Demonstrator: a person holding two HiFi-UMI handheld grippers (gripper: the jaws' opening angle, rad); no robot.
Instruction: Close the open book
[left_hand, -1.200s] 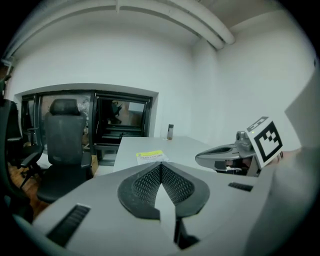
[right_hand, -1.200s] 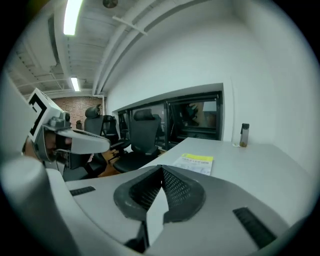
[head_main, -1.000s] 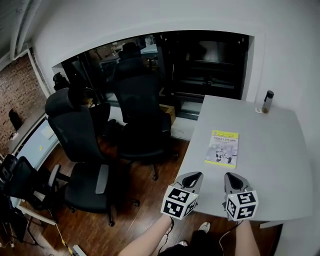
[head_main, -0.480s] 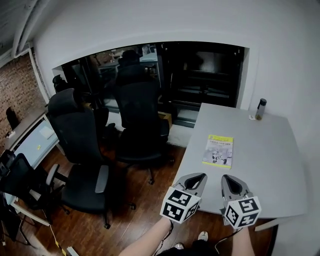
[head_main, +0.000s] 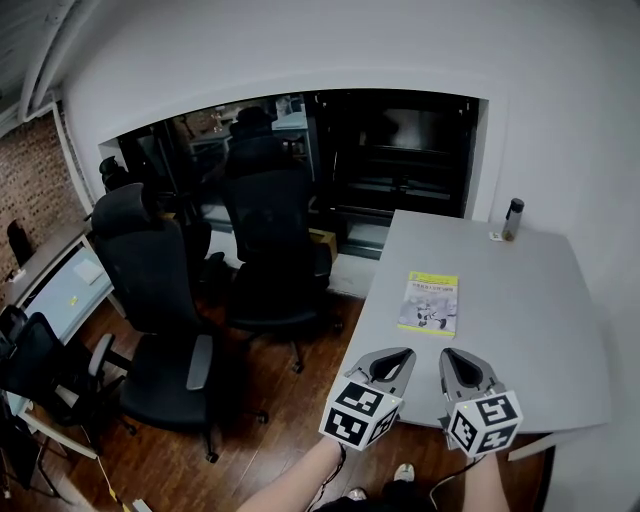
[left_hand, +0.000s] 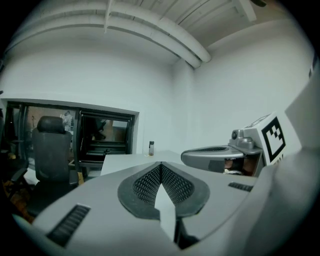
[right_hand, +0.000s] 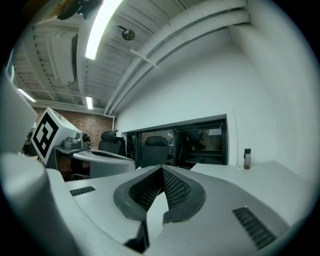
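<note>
The book (head_main: 428, 303) lay shut, cover up, on the grey tabletop (head_main: 530, 340), at 12 o'clock from both grippers. The left gripper (head_main: 398, 354) and the right gripper (head_main: 451, 356) hovered side by side at the tabletop's near edge, each with jaws pressed together on nothing. A small bottle (head_main: 513, 219) stood at 1 o'clock from the book, well apart.

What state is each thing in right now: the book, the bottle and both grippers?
book: closed, flat on the table, cover up
bottle: upright, at the table's far edge
left gripper: shut, empty
right gripper: shut, empty
</note>
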